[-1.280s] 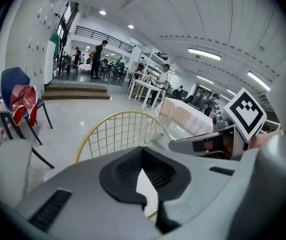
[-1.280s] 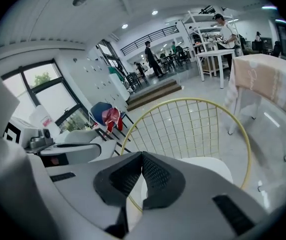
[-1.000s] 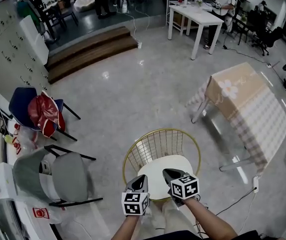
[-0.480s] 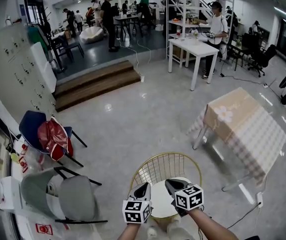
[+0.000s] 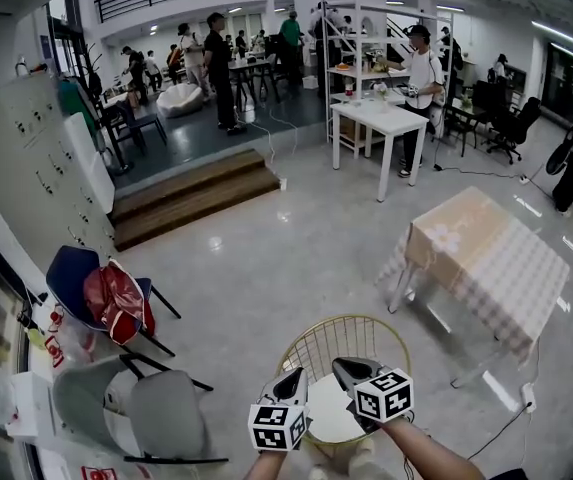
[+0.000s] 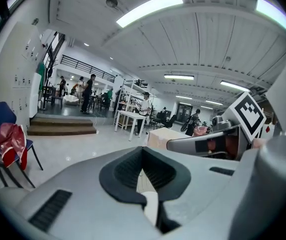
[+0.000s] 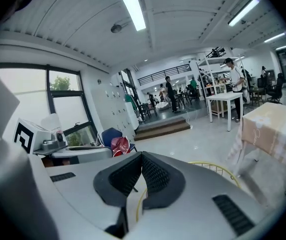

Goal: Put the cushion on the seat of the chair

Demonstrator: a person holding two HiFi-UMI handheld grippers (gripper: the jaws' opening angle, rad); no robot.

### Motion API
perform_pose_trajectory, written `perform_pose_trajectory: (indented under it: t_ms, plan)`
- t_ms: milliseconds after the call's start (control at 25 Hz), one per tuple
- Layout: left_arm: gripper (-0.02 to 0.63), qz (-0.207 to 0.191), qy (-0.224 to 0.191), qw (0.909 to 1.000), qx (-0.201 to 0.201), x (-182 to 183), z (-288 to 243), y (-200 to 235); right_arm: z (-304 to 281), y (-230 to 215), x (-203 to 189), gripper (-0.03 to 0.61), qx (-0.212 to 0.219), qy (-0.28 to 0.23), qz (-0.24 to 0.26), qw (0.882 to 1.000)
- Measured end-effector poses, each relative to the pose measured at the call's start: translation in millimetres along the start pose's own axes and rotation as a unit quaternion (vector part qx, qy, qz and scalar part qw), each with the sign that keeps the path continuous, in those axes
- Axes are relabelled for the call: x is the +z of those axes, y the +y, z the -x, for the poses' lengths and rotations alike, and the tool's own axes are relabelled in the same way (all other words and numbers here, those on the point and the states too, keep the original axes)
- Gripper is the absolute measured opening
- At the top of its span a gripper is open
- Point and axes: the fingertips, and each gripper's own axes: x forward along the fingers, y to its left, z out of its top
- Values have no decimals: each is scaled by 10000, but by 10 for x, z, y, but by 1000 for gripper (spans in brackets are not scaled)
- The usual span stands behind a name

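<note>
where cushion [image 5: 328, 416] rests, round wire chair [image 5: 344, 336]

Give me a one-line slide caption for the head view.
Left gripper and right gripper, both shut, hover over the white cushion on the gold wire chair in a busy workshop.

Head view looks forward and down; both gripper views face seemingly level, sharing the steps [image 5: 191, 198].

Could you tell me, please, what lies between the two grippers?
In the head view, the round white cushion, lying on the seat of the gold wire chair, shows between the shut left gripper and the shut right gripper.
</note>
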Motion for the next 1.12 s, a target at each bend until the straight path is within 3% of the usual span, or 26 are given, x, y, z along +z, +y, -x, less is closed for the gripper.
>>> perform_pose_trajectory:
  t_ms: [720,1120]
  plan:
    - [5,-356,-540,9978,-158,415,308,-105,259,255,320,20,-129,-575,179,9981]
    - [5,-406,-855,9955,-62,612,431,-561,716,239,464,20,29,-814,286,9963]
